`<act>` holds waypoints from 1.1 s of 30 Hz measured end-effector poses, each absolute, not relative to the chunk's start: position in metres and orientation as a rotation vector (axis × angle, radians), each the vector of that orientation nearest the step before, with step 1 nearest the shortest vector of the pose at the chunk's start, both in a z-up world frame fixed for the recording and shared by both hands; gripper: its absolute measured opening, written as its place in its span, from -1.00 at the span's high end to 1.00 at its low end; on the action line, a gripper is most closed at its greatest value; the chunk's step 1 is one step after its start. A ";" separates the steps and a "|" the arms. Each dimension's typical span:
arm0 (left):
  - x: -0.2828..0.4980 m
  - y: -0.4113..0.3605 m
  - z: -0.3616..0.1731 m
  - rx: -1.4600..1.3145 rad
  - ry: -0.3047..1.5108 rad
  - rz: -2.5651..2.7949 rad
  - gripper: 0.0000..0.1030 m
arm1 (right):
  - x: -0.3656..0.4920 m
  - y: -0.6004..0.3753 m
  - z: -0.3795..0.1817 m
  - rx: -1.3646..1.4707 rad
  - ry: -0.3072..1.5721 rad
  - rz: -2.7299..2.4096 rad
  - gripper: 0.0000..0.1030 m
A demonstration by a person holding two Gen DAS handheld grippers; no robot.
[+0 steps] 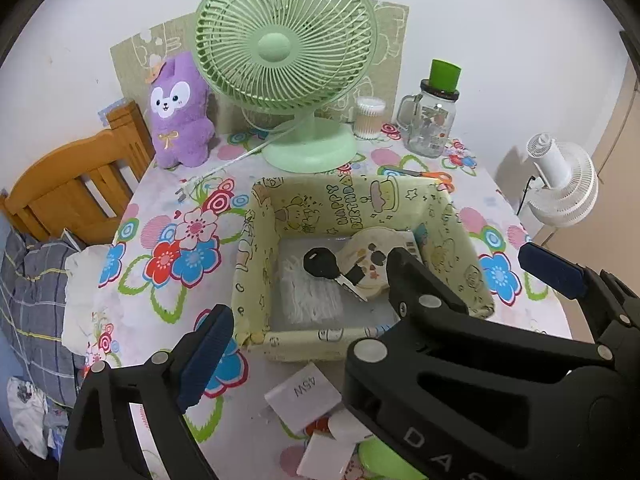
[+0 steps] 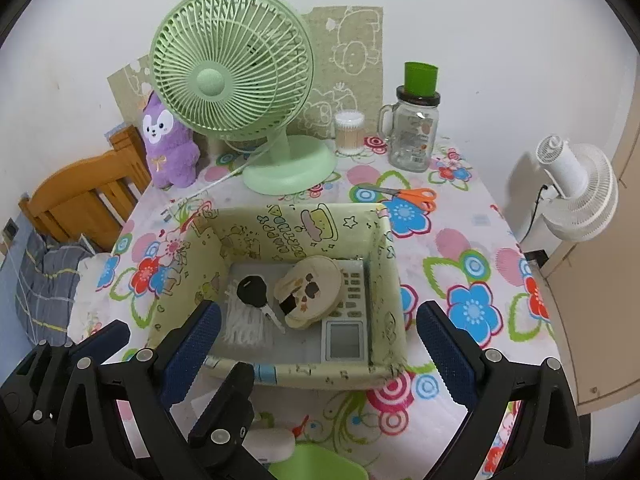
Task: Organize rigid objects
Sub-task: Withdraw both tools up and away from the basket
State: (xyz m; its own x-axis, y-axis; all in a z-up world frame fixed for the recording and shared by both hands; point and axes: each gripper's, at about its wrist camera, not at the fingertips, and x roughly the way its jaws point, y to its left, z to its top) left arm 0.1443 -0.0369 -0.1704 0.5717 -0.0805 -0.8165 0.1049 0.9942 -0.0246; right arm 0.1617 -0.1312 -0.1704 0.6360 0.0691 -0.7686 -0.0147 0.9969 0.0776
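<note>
Cloth: a flower-printed tablecloth (image 2: 460,248) in pink, blue, red and green covers the table.
Bin: a pale yellow, soft-walled square storage box (image 2: 288,236) printed with cartoon drawings and "Happy Birthday" sits mid-table, open at the top.
Bin contents: a black-headed key (image 2: 253,290) lies on a white stringy bundle (image 2: 244,326) at the left of the floor; just right of it is a cream bear-shaped flat case (image 2: 310,290), tilted over a grey-white remote control with a small screen (image 2: 346,338), which lies along the right wall.
Left gripper: the black left gripper (image 1: 368,308) with blue pads hangs above the box's near edge, its fingers spread wide with nothing between them.
Right gripper: the black right gripper (image 2: 320,344), also blue-padded, hovers over the box's near side, fingers wide apart and holding nothing.
Near edge: a white block marked "45W" (image 1: 306,394) lies on the cloth in front of the box.
Behind the box: a mint-green desk fan (image 2: 232,80), a purple plush animal (image 2: 168,144) to its left, a clear tub of cotton swabs (image 2: 349,132), a glass mug-jar with a green cup on top (image 2: 414,136), and orange-handled scissors (image 2: 412,196) lying flat on the cloth.
Off the table: a white clip fan (image 2: 576,196) at the right, a wooden bed frame (image 2: 80,196) at the left.
</note>
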 end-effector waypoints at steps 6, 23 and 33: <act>0.129 -0.038 -0.159 0.032 0.946 -0.117 -0.83 | 0.145 -0.132 -0.159 0.069 0.874 0.039 -0.93; 0.085 -0.045 -0.144 0.052 0.918 -0.155 -0.84 | 0.096 -0.138 -0.142 0.066 0.859 0.011 -0.93; 0.065 -0.041 -0.153 0.061 0.919 -0.146 -0.88 | 0.076 -0.132 -0.151 0.041 0.870 0.025 -0.93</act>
